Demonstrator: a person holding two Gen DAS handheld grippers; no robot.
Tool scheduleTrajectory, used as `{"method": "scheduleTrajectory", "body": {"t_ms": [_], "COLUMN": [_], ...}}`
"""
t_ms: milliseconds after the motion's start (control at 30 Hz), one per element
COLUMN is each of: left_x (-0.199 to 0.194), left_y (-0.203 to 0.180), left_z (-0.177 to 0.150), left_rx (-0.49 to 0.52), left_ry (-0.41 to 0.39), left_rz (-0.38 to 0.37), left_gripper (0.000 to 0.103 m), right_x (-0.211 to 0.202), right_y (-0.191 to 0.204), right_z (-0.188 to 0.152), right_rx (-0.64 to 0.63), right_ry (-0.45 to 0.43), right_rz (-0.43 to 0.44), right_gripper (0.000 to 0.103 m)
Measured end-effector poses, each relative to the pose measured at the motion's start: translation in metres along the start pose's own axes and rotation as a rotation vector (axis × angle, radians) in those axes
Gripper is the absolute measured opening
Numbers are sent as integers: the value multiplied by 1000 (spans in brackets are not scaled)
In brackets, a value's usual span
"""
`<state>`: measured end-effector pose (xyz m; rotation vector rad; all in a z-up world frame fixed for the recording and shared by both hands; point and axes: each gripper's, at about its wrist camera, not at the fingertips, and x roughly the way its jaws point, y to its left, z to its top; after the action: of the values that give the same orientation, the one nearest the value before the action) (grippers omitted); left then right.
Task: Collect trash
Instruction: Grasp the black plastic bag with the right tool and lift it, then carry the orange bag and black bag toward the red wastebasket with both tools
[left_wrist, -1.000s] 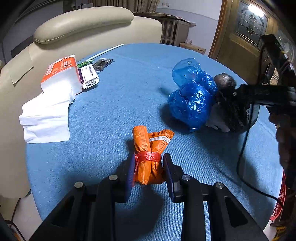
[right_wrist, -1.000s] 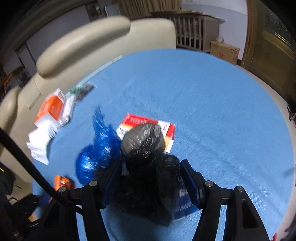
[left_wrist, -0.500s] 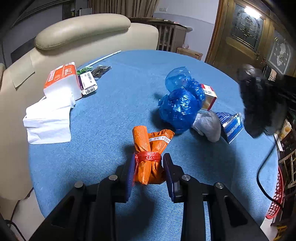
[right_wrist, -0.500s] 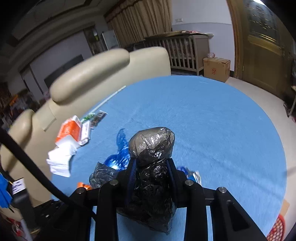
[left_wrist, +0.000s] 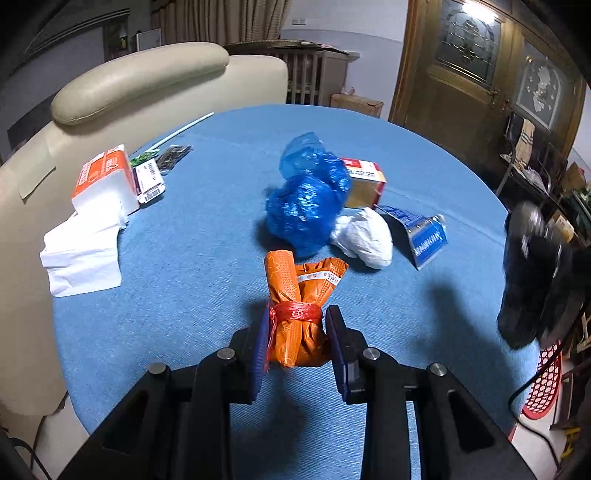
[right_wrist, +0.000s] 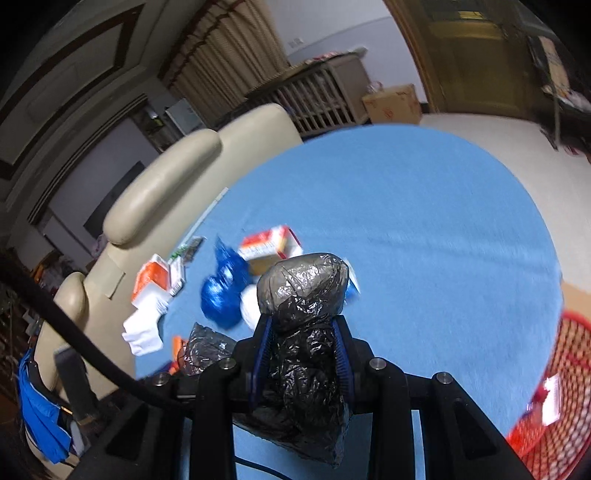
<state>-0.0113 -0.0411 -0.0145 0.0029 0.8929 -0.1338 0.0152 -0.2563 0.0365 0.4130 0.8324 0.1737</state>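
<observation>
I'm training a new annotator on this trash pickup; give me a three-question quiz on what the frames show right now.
1. True or false: the left hand-held gripper is shut on the orange plastic bundle tied with red string.
2. What does the right hand-held gripper hold? A) crumpled black plastic bag B) crumpled blue plastic bag C) white crumpled wad
3. Which red mesh thing stands beside the round blue-covered table?

Key: 1 true; 2 A; 3 the red mesh basket.

beige sofa (left_wrist: 155, 77) behind the blue table (left_wrist: 184, 266), wooden door (left_wrist: 461, 66) right.
</observation>
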Motion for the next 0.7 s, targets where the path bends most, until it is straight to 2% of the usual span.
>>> {"method": "scheduleTrajectory", "body": {"t_ms": [300, 700], "left_x": [1, 3], "left_y": [-16, -34], "left_z": [-3, -4], "left_rx": [36, 82], "left_ry": [21, 29], "left_rz": [9, 7], "left_gripper": [32, 32], "right_x": [-4, -18], "right_y": [-22, -35], "right_z": [-32, -41], "right_rx": [53, 97], "right_ry": [27, -1], "right_rz": [19, 28], "right_gripper": [35, 35]}}
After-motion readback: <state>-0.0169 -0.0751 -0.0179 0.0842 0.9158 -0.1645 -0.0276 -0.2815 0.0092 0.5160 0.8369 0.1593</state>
